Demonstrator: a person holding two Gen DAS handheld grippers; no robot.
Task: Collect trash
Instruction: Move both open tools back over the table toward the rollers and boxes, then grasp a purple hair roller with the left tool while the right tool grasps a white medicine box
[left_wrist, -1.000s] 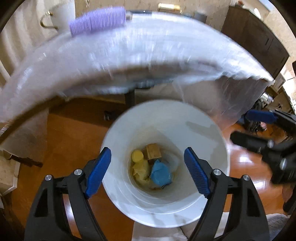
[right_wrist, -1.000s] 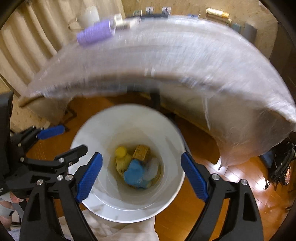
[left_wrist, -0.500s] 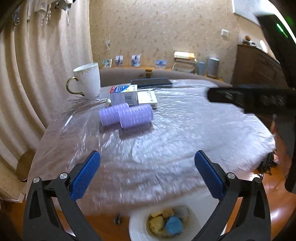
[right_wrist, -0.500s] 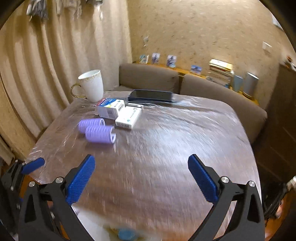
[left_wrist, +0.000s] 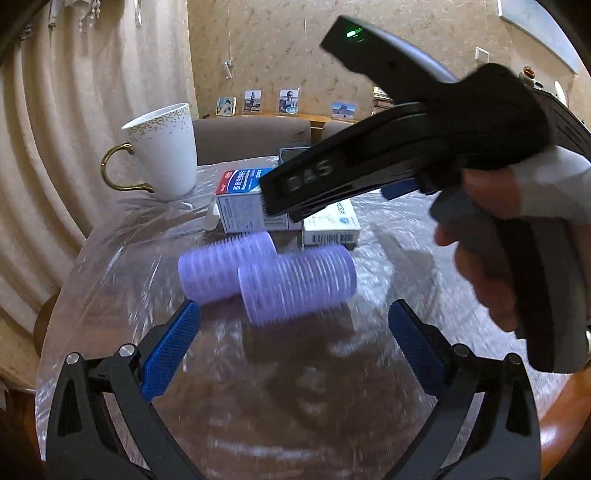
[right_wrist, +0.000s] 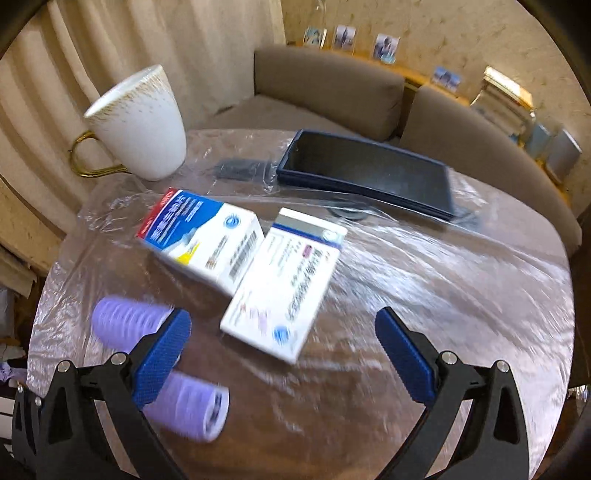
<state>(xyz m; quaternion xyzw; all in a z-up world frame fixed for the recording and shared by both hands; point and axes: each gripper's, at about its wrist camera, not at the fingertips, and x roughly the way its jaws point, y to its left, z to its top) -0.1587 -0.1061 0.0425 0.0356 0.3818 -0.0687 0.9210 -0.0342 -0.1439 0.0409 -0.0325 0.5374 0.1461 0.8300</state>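
Two purple hair rollers (left_wrist: 297, 282) lie side by side on the plastic-covered round table (left_wrist: 280, 417); they also show in the right wrist view (right_wrist: 188, 408). Behind them lie a blue-and-white box (right_wrist: 201, 240) and a white box (right_wrist: 284, 284). My left gripper (left_wrist: 291, 349) is open and empty just in front of the rollers. My right gripper (right_wrist: 282, 358) is open and empty, hovering over the near end of the white box. In the left wrist view the right gripper's black body crosses above the boxes (left_wrist: 240, 206). The trash bucket is out of view.
A white mug with a gold handle (right_wrist: 138, 127) stands at the table's back left. A dark tablet (right_wrist: 365, 171) lies at the back. Brown sofa seats (right_wrist: 325, 88) stand behind the table, curtains (left_wrist: 74, 129) at the left.
Both grippers rose from above the white bucket on the floor to over the table and moved forward toward the rollers and boxes. Both stayed open.
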